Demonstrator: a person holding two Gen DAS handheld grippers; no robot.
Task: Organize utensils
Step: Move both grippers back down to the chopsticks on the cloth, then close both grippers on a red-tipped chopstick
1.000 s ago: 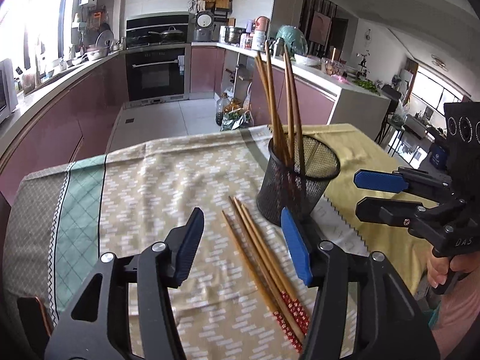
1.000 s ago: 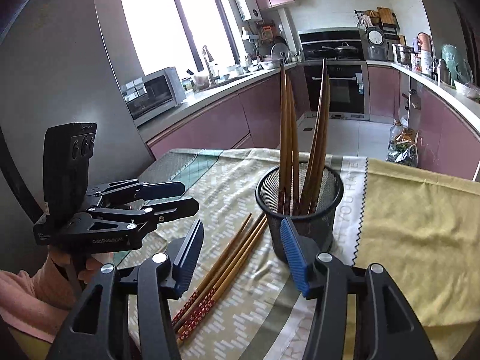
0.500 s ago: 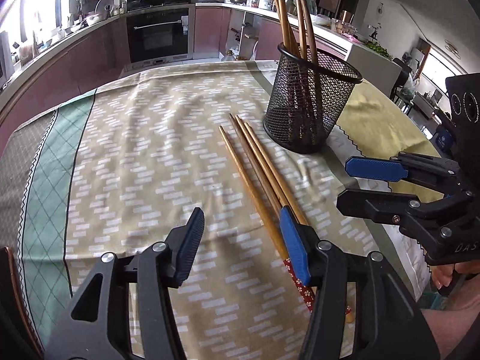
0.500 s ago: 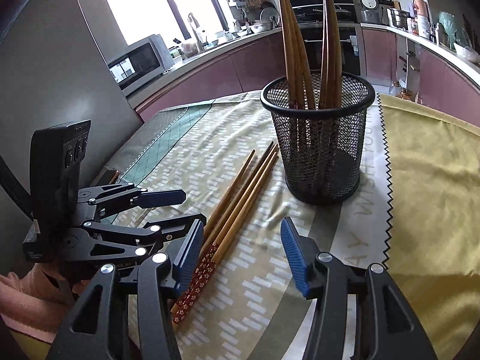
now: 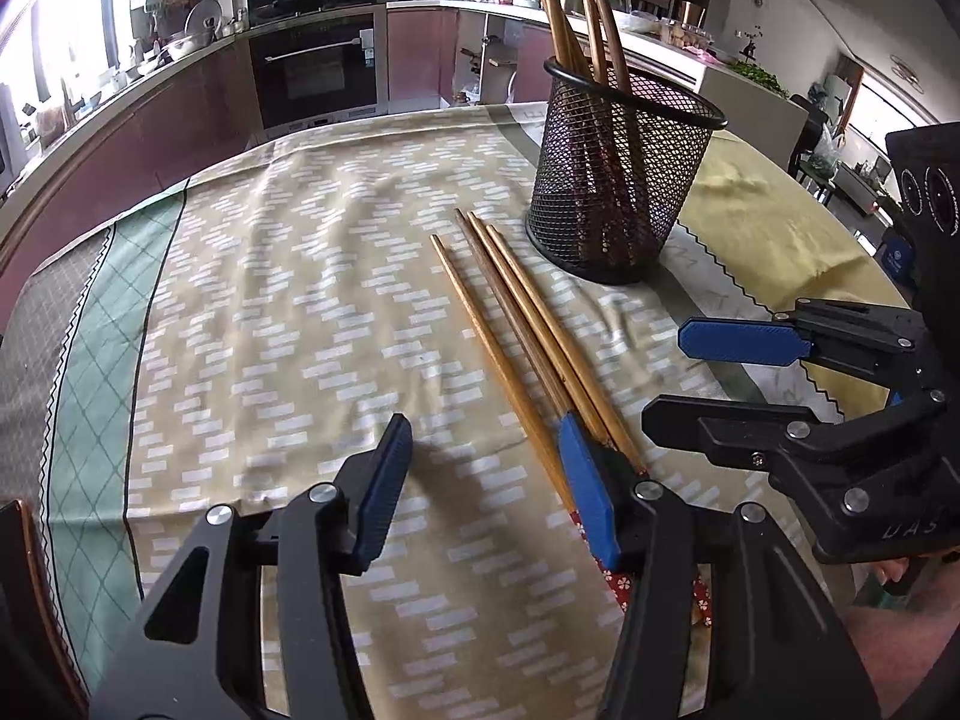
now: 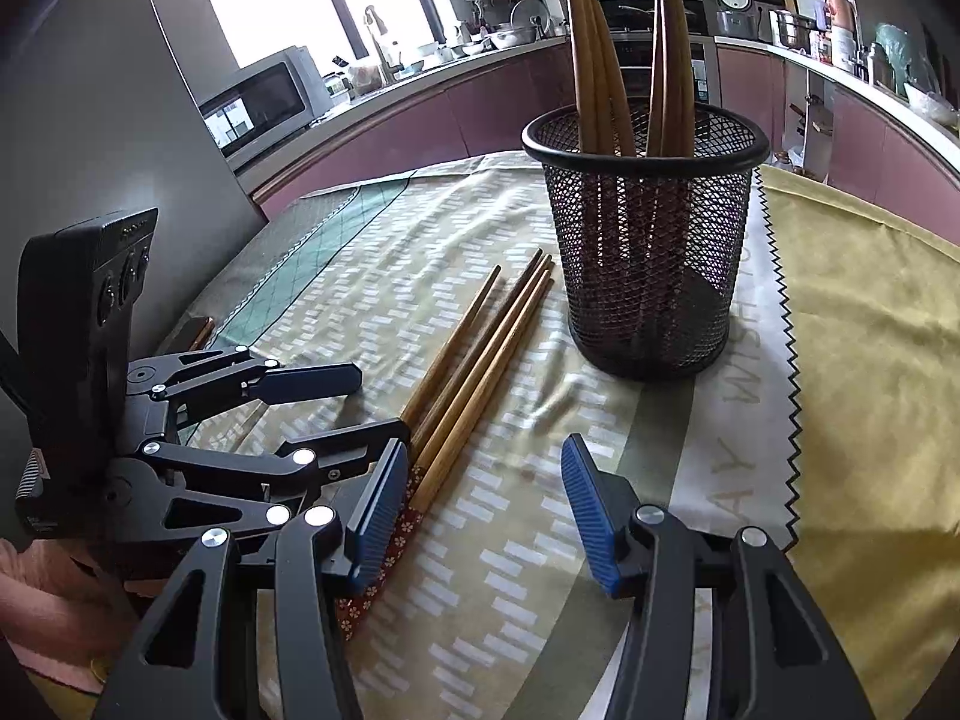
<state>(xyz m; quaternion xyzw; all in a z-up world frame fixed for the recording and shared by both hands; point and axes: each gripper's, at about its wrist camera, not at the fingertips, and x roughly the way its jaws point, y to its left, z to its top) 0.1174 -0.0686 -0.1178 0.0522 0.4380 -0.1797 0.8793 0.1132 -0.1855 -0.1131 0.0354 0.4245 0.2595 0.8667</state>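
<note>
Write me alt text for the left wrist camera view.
Loose wooden chopsticks lie on a patterned tablecloth before a black mesh holder already holding several chopsticks upright. The left gripper is open and empty above the cloth; the right gripper is open alongside.

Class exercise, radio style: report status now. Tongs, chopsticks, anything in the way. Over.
Left tongs open, empty. Right tongs open, empty. Four loose chopsticks flat on tablecloth beside mesh holder; more upright inside. Nothing blocking. Over.
</note>
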